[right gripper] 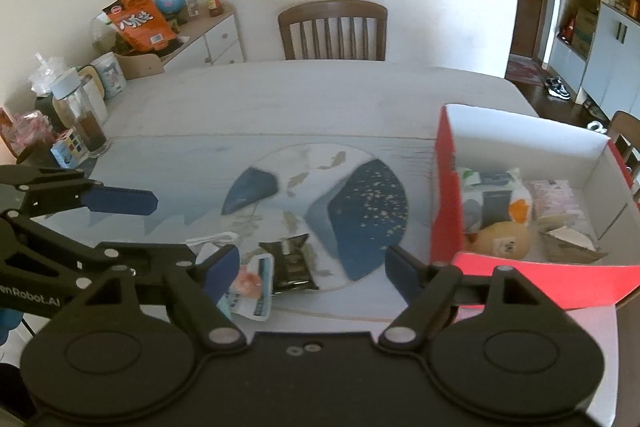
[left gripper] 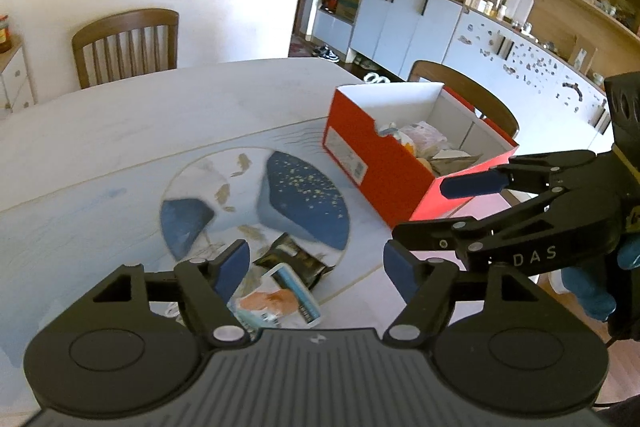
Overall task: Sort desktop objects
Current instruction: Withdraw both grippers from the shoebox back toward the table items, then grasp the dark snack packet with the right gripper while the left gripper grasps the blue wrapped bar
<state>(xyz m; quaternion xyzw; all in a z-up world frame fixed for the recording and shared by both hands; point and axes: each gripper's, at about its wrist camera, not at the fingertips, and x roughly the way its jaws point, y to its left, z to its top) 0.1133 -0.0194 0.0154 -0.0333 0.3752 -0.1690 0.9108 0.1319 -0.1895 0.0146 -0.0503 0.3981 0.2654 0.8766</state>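
Observation:
A red shoe box [left gripper: 384, 175] [right gripper: 444, 195] with a white inside stands on the table and holds several packets and a round tan item [right gripper: 504, 239]. A dark snack packet [left gripper: 294, 259] [right gripper: 290, 261] and a white-and-orange packet [left gripper: 280, 301] [right gripper: 252, 287] lie on the mat near the front edge. My left gripper [left gripper: 316, 265] is open and empty, just above these packets. My right gripper [right gripper: 312, 265] is open and empty, also over the packets, left of the box. Each gripper shows in the other's view: the right one [left gripper: 436, 211], the left one [right gripper: 184, 231].
A mat with a blue-and-white round print [left gripper: 256, 203] [right gripper: 320, 203] covers the table [right gripper: 280, 95]. Wooden chairs [left gripper: 126, 45] [right gripper: 332, 29] stand at the far side, another [left gripper: 464, 87] behind the box. A glass jar [right gripper: 86, 115], mugs and a small carton crowd the left edge.

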